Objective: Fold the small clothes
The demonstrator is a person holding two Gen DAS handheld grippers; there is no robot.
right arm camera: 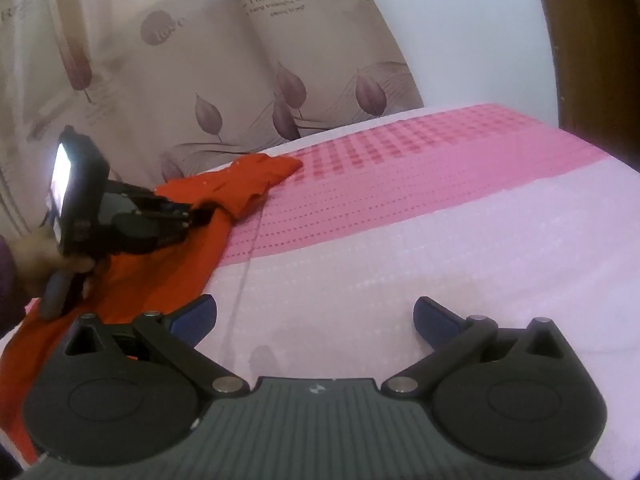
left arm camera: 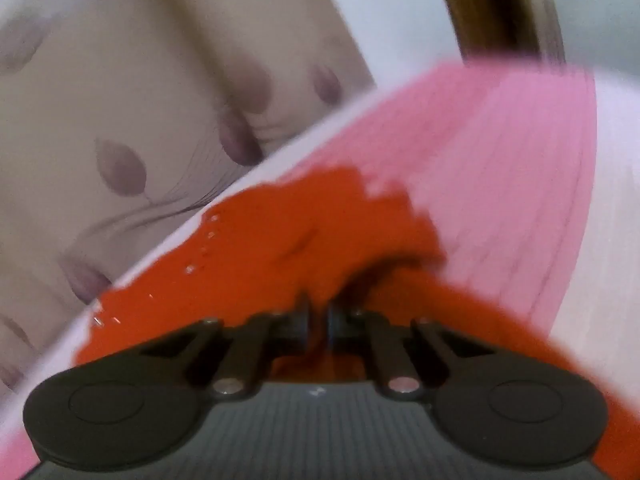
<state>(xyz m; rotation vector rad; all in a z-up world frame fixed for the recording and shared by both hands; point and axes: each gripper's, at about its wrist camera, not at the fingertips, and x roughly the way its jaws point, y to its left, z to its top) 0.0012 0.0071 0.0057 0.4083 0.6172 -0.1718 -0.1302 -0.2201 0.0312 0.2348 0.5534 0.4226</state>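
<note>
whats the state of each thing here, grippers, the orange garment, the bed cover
left gripper: shut on the orange garment
right gripper: open, holding nothing, above the bed cover
orange garment: rumpled, partly lifted by the left gripper
bed cover: spread flat, pink band across it
curtain: hanging behind the bed

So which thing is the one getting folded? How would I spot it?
Look at the bed with the pink and white cover, in front of the leaf-print curtain. Near the curtain-side edge lies a crumpled orange-red garment, pinched by the left gripper. It is the only bright orange thing and the only loose clothing there.
</note>
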